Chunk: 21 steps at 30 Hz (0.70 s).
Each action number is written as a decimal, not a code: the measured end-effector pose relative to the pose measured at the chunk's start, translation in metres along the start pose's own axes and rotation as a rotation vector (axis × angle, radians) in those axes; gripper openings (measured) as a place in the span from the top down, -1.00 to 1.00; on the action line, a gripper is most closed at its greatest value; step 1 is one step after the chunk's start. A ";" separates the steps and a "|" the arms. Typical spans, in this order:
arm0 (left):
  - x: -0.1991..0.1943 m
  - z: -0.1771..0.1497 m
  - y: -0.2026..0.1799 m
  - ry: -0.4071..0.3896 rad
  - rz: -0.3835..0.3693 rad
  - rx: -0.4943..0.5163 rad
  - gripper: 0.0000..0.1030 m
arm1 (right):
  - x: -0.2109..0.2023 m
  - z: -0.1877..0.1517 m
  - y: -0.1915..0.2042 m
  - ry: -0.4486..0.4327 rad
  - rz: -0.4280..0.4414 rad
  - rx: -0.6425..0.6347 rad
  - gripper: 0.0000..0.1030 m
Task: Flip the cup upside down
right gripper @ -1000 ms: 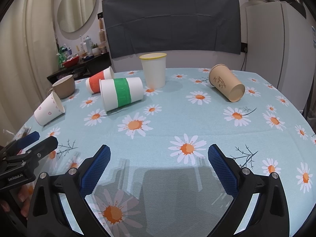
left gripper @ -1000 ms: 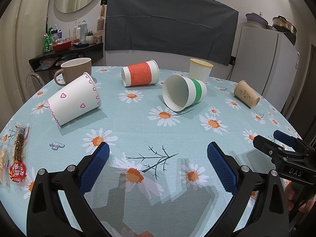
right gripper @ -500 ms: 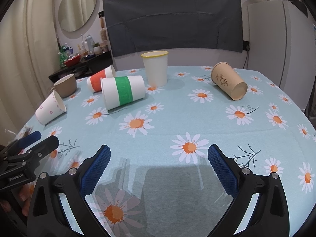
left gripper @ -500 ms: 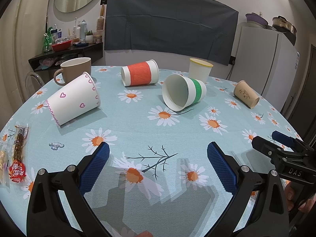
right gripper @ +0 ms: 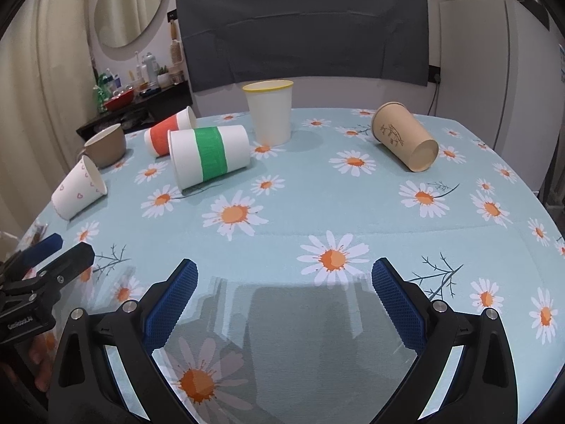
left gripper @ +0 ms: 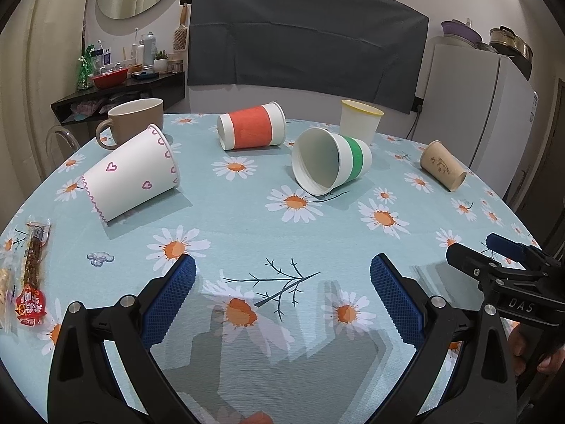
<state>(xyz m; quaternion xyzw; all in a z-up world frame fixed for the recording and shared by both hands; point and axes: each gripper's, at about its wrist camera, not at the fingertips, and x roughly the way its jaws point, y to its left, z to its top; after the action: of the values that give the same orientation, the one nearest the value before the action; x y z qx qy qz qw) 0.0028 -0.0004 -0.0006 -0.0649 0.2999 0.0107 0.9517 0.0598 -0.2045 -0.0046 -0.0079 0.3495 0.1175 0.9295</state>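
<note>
Several paper cups lie on their sides on the daisy tablecloth [left gripper: 247, 219]: a white cup with pink hearts [left gripper: 132, 176] [right gripper: 78, 193], a red-banded cup [left gripper: 251, 130] [right gripper: 169, 135], a green-banded cup [left gripper: 332, 160] [right gripper: 209, 157] and a brown kraft cup [left gripper: 443, 170] [right gripper: 404, 140]. A white cup with a yellow rim [left gripper: 360, 121] [right gripper: 270, 111] stands upright at the back. My left gripper [left gripper: 282, 298] is open and empty above the near table. My right gripper [right gripper: 284, 300] is open and empty; it also shows in the left wrist view [left gripper: 494, 258].
A brown ceramic mug [left gripper: 132, 122] [right gripper: 106, 145] stands upright at the back left. Snack packets [left gripper: 31, 275] lie at the table's left edge. A white fridge [left gripper: 480, 120] stands to the right, a cluttered dark shelf [left gripper: 120, 84] to the left.
The right wrist view has shifted slightly forward and up, so the cups sit a little lower in it. The left gripper has barely moved. Both grippers stay open.
</note>
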 end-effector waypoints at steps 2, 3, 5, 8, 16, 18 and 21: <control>0.001 0.000 0.000 0.005 0.000 -0.001 -0.88 | 0.002 0.007 0.003 0.018 0.010 -0.015 -0.85; 0.001 0.000 0.001 0.007 0.003 -0.004 -0.88 | 0.001 0.011 0.004 0.018 0.007 -0.023 -0.85; 0.003 0.001 0.003 0.016 0.008 -0.016 -0.89 | -0.002 0.022 0.005 0.005 -0.001 -0.039 -0.85; 0.006 0.002 0.008 0.035 0.010 -0.045 -0.88 | -0.003 0.043 0.003 -0.012 -0.011 -0.056 -0.85; 0.014 0.004 0.025 0.082 0.016 -0.142 -0.88 | 0.035 0.106 -0.006 0.029 0.026 -0.067 -0.84; 0.015 0.003 0.026 0.087 0.014 -0.153 -0.88 | 0.050 0.122 -0.007 0.036 0.031 -0.062 -0.84; 0.015 0.003 0.028 0.087 0.018 -0.161 -0.88 | 0.070 0.143 -0.008 0.038 0.041 -0.051 -0.84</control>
<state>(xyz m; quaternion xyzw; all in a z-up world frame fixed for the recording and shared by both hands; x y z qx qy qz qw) 0.0153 0.0270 -0.0103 -0.1389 0.3396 0.0402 0.9294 0.2052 -0.1836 0.0570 -0.0268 0.3640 0.1454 0.9196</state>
